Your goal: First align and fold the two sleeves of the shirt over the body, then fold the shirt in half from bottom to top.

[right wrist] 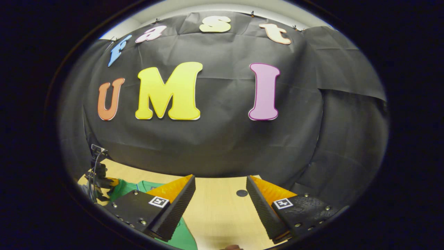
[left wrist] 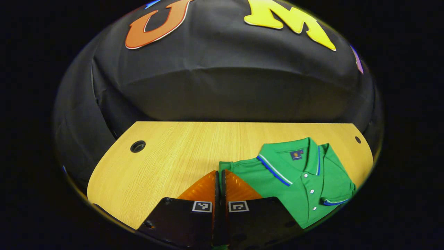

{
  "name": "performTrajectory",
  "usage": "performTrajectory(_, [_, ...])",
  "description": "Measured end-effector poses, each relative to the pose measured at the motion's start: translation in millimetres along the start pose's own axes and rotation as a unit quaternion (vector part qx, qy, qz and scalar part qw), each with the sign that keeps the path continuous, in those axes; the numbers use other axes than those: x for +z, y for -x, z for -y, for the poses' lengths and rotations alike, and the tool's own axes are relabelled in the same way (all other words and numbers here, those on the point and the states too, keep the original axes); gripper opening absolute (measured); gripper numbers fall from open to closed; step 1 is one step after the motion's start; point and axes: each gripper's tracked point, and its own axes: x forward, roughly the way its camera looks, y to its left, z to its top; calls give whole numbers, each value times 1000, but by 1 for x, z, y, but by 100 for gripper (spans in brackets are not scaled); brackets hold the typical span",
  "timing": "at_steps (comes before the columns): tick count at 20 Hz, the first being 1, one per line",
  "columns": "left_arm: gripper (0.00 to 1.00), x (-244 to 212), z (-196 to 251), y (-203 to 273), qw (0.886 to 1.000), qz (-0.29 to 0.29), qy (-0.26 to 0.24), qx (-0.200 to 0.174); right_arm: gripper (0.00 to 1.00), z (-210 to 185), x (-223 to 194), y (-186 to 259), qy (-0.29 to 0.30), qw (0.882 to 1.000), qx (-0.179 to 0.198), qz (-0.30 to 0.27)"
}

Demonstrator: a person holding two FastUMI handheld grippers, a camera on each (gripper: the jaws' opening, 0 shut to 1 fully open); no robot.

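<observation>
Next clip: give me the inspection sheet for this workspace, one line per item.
Surface: light wooden table with round cable holes.
Job's things: green polo shirt with blue-and-white trim lying buttons up, one sleeve tucked across its body.
Clutter: nothing seen.
Grippers: left gripper fingers together beside the shirt's sleeve edge; right gripper fingers spread wide, nothing between.
Cables: thin wire on the left gripper in the right gripper view.
Surroundings: black cloth wall.

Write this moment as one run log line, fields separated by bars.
left gripper: shut, at shirt sleeve edge | right gripper: open, above table | shirt: flat, sleeves unfolded
</observation>
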Motion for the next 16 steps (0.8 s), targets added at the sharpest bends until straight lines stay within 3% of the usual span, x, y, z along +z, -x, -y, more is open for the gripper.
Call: performTrajectory(16, [3,-9,83,50,997,12,-32,-62,93,-1,-3,14,-13,1000,-2,3])
